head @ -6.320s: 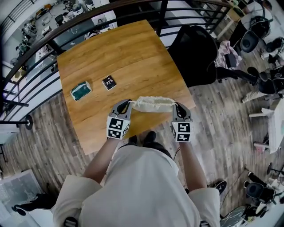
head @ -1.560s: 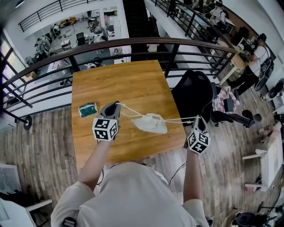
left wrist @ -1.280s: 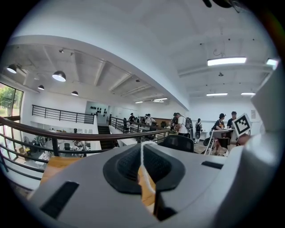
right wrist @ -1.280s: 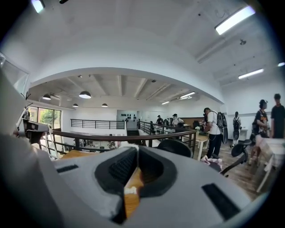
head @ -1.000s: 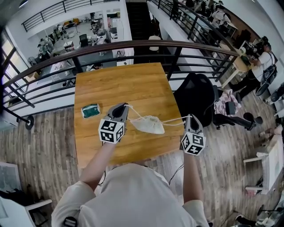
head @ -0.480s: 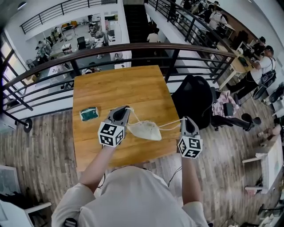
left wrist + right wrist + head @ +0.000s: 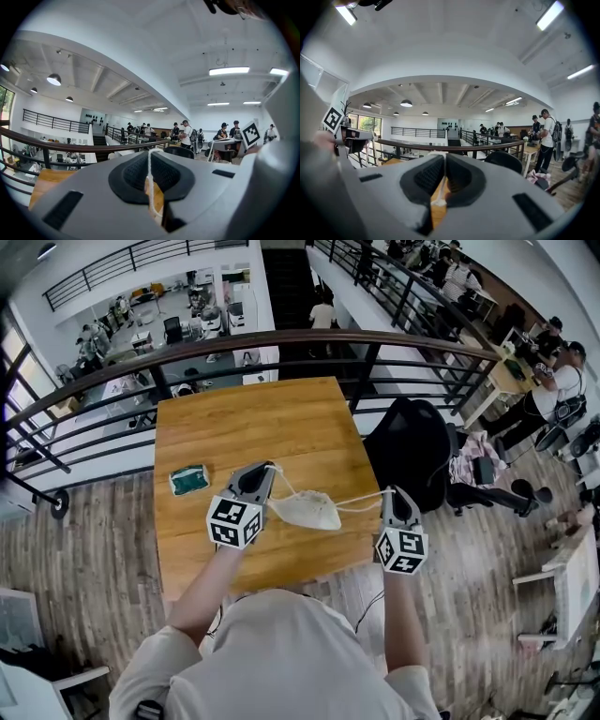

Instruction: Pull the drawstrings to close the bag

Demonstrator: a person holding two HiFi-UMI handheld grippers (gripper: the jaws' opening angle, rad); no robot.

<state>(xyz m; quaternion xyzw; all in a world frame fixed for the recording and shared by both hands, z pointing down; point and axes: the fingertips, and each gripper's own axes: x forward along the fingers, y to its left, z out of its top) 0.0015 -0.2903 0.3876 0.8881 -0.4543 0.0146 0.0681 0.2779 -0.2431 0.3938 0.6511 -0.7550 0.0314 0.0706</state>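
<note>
Left gripper (image 7: pixel 265 469) pinching drawstring (image 7: pixel 281 486), right gripper (image 7: pixel 392 491) pinching opposite drawstring (image 7: pixel 361 499); cloth bag (image 7: pixel 305 512) between (mouth looks cinched). Pulling step; next: final outward tug.

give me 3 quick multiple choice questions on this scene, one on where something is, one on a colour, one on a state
1. Where is the green pack?
A. on the table, left of the left gripper
B. between the two grippers
C. on the chair

2. What colour is the bag?
A. black
B. white
C. red

3. How do the right gripper jaws stand?
A. wide open and empty
B. shut on the pack
C. shut on a drawstring

Answers:
1 A: the head view shows the pack on the wood, beyond the left gripper's outer side.
2 B: the cloth is plainly white against the brown table.
3 C: the right gripper view shows a white cord pinched between closed pads.
</note>
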